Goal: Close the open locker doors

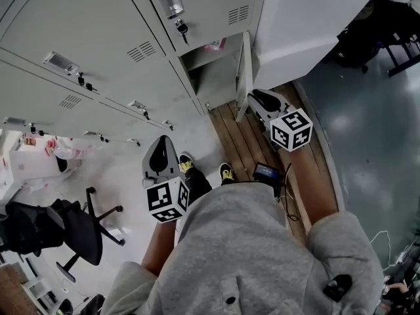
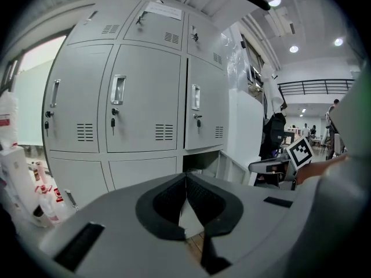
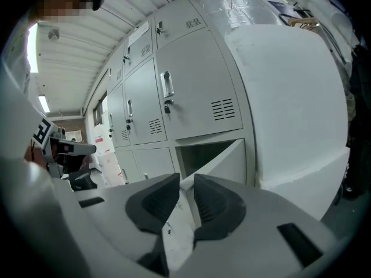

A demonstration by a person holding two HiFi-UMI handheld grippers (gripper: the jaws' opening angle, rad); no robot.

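Observation:
A bank of grey lockers [image 1: 98,51] fills the head view's upper left. One bottom locker [image 1: 213,67] stands open, its door [image 1: 244,77] swung out to the right; the same open locker [image 3: 206,155] and door [image 3: 223,161] show in the right gripper view. My right gripper [image 1: 254,98] is low beside that door's outer edge, jaws a narrow gap apart with nothing between them [image 3: 186,184]. My left gripper [image 1: 163,138] hangs further left in front of closed lockers, jaws shut and empty [image 2: 185,178]. The open locker [image 2: 203,160] lies right of its centre.
A white wall block [image 1: 308,18] stands right of the open locker. Wooden floor boards [image 1: 239,140] run under it, with a small black device [image 1: 267,172] on them. A black office chair [image 1: 72,231] and white packages [image 1: 39,153] are at the left. My shoes [image 1: 226,172] are below.

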